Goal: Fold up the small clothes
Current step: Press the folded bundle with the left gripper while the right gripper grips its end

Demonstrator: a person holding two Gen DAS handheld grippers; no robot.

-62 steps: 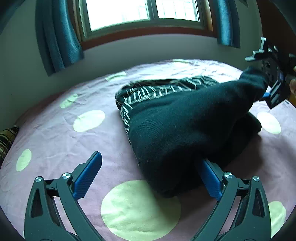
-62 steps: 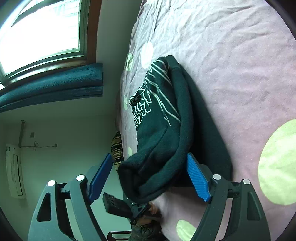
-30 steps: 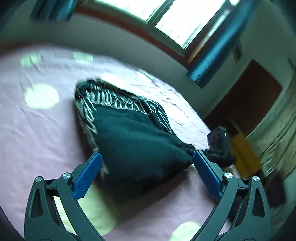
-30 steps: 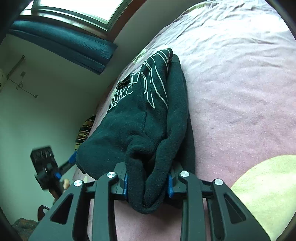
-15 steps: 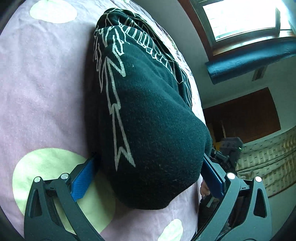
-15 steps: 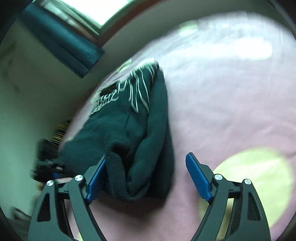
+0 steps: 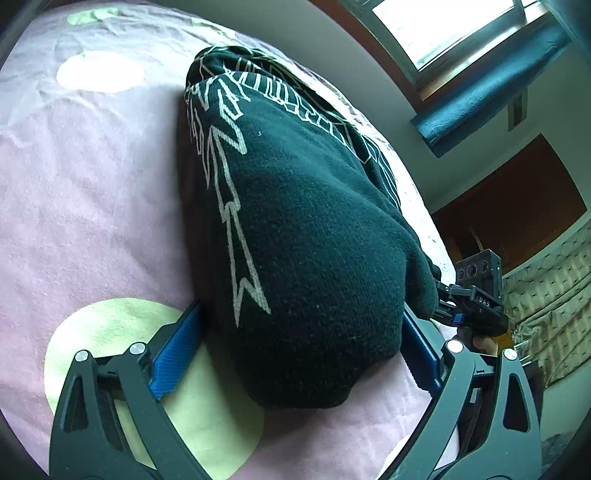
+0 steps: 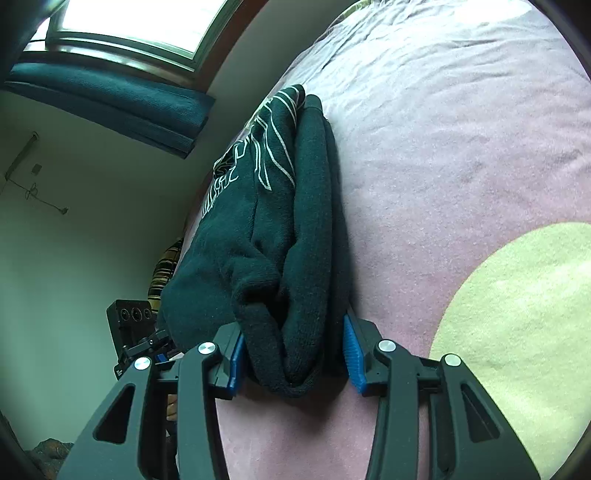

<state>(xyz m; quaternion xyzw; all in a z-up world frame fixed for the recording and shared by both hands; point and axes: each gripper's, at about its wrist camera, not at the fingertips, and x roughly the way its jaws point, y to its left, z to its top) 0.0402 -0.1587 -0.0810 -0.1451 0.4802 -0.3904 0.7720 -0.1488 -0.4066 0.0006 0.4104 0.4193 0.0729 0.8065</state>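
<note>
A dark green sweater (image 7: 295,229) with white line print lies folded in a thick bundle on the pink bedspread (image 7: 92,192). My left gripper (image 7: 295,354) is open, its blue pads on either side of the bundle's near end. In the right wrist view the same sweater (image 8: 273,229) is pinched at its other end by my right gripper (image 8: 293,354), the blue pads pressed into the folded layers. The right gripper also shows in the left wrist view (image 7: 476,299) at the bundle's far right corner.
The bedspread has pale green dots (image 8: 517,332). A window (image 7: 461,29) with teal curtains sits behind the bed. A wooden door (image 7: 517,206) is on the right. A striped cushion (image 8: 162,273) lies beyond the sweater.
My right gripper opened half a second ago and has now shut again on the sweater's end. My left gripper swung round and moved in until its open pads flank the bundle.
</note>
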